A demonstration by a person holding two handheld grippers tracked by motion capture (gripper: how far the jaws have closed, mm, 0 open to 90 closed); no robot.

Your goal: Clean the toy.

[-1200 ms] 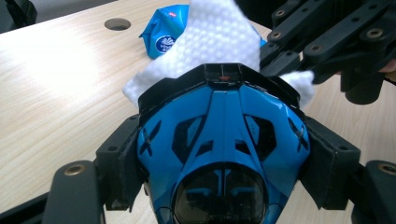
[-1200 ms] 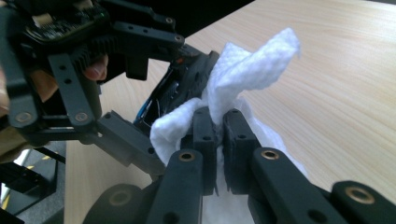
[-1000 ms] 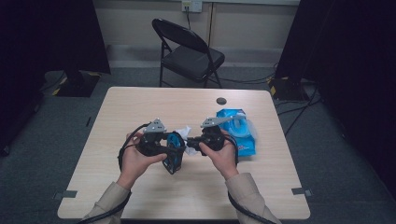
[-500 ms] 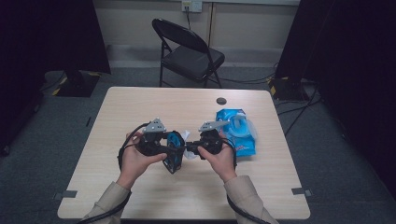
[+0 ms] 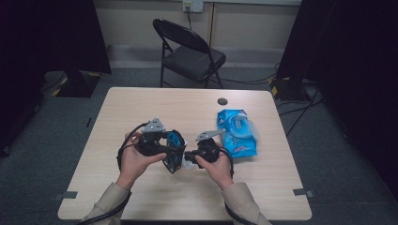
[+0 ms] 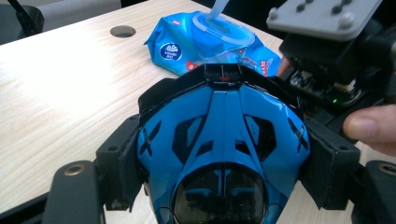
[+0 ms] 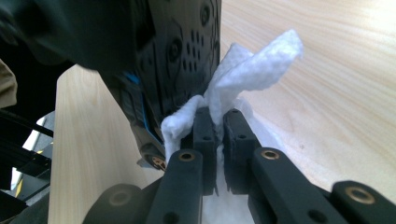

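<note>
- Left gripper (image 5: 174, 157): you held it at lower centre-left of the high view, its jaws clamped on either side of the blue toy car (image 6: 223, 149). In the left gripper view the car occupied the lower middle of the frame, roof and dark windscreen facing the camera, black foam pads pressed to both flanks.
- Right gripper (image 5: 187, 155): you held it at lower centre of the high view, just right of the car. Its jaws were pinched together on a white wipe (image 7: 243, 79) (the cloth bunched and fanned above the fingertips in the right gripper view).
- Wipe against car: in the right gripper view the wipe touched the car's black underside (image 7: 182, 51), upper left of that frame.
- Wipes packet (image 5: 238, 133): blue, lying on the table (image 5: 141, 108) right of centre in the high view, lid flipped up; seen again at top centre of the left gripper view.
- Folding chair (image 5: 187, 51): upper centre of the high view, beyond the table.
</note>
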